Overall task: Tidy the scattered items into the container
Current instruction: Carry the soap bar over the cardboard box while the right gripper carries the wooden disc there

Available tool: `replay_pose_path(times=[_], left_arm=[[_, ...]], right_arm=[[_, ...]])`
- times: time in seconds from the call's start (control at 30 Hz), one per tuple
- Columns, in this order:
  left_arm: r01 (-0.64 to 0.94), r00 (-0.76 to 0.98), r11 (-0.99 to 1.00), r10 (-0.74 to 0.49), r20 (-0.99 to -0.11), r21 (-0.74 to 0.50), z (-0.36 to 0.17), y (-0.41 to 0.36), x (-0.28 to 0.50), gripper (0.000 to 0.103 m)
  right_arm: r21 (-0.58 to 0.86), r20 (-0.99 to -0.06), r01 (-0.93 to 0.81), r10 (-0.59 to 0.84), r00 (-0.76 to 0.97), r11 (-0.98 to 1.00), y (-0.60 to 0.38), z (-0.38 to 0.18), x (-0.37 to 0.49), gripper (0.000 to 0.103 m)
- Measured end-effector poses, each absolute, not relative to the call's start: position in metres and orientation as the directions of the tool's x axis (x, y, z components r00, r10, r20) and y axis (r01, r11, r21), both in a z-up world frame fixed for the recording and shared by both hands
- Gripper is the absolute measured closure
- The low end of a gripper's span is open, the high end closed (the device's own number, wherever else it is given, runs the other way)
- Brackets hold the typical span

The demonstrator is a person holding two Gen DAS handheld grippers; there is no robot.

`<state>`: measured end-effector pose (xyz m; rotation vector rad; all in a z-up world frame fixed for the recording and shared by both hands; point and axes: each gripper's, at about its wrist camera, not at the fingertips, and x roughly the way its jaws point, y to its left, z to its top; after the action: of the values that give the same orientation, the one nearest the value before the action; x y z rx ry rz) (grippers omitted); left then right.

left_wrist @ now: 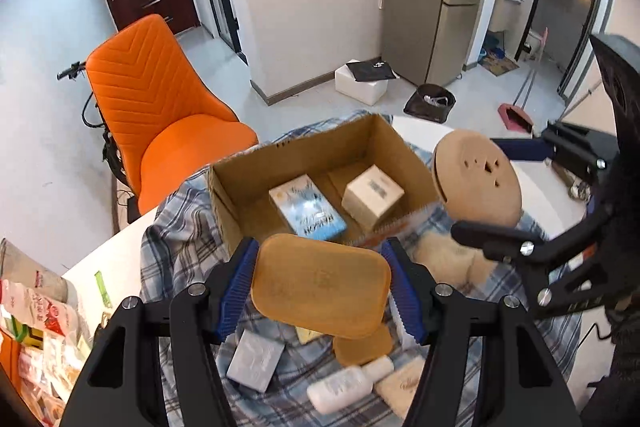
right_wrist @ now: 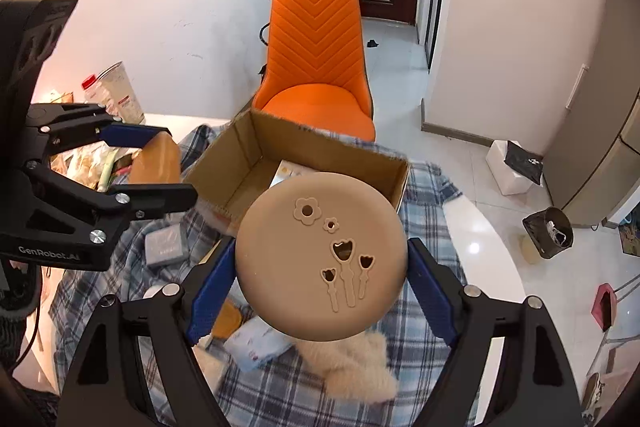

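An open cardboard box (left_wrist: 256,183) (right_wrist: 236,163) sits on a blue plaid cloth; it holds a blue-white carton (left_wrist: 306,209) and a cream carton (left_wrist: 372,195). My left gripper (left_wrist: 322,285) is shut on an orange rounded rectangular lid (left_wrist: 320,283), held just above the box's near edge; it also shows in the right wrist view (right_wrist: 156,163). My right gripper (right_wrist: 320,267) is shut on a tan round disc with flower cut-outs (right_wrist: 320,259), held near the box's right side (left_wrist: 478,179).
On the cloth lie a grey box (left_wrist: 256,361), a white bottle (left_wrist: 344,385), a small orange lid (left_wrist: 362,345), a beige pouch (left_wrist: 400,385) and a cream plush toy (right_wrist: 352,367). An orange chair (left_wrist: 160,115) stands behind. Snack packets (left_wrist: 36,339) are piled at the left.
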<state>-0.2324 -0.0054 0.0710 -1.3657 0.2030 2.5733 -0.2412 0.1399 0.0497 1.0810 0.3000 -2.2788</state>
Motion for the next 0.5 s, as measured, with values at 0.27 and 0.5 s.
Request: replay_pose_path(times=[0.27, 0.5], left_arm=[[-0.213, -0.527, -0.977, 0.138, -0.839, -0.027, 0.058, -0.017, -0.279, 0.037], [-0.178, -0.488, -0.981, 0.151, -0.860, -0.072, 0.036, -0.024, -0.302, 0.037]], right_arm=[[0.062, -0.771, 0.598, -0.418, -0.480, -0.799, 0.133, 0.036, -0.270, 0.021], [0.107, -0.765, 0.577, -0.438, -0.472, -0.809, 0.129, 0.026, -0.292, 0.021]])
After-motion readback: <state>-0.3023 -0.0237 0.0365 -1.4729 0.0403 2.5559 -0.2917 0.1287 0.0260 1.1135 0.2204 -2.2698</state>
